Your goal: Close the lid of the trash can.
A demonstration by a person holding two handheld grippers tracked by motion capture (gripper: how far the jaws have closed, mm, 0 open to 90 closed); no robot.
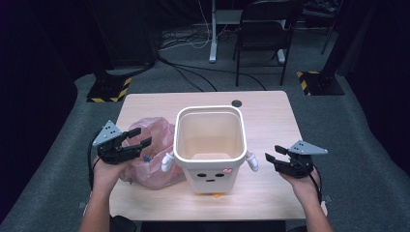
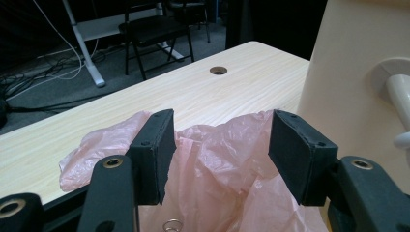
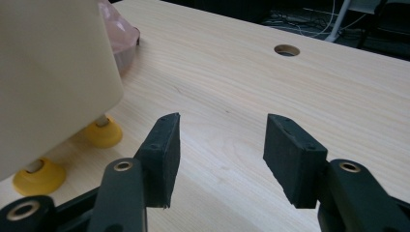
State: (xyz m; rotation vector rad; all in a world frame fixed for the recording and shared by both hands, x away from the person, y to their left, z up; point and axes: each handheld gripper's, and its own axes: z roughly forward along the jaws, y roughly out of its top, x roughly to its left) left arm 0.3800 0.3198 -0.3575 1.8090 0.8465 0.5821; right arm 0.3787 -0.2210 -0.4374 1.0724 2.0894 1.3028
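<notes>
Clearly the pink plastic bag (image 2: 212, 169) is thin, soft and light — best pinched at a raised fold. Left tool (image 2: 220, 159) stands wide over it, gripping nothing; right tool (image 3: 220, 159) is wide too, over bare surface (image 3: 290, 106).

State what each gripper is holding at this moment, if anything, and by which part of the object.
Nothing is held. The left gripper hovers open over the pink plastic bag; the right gripper is open above the bare table beside the white bin.
</notes>
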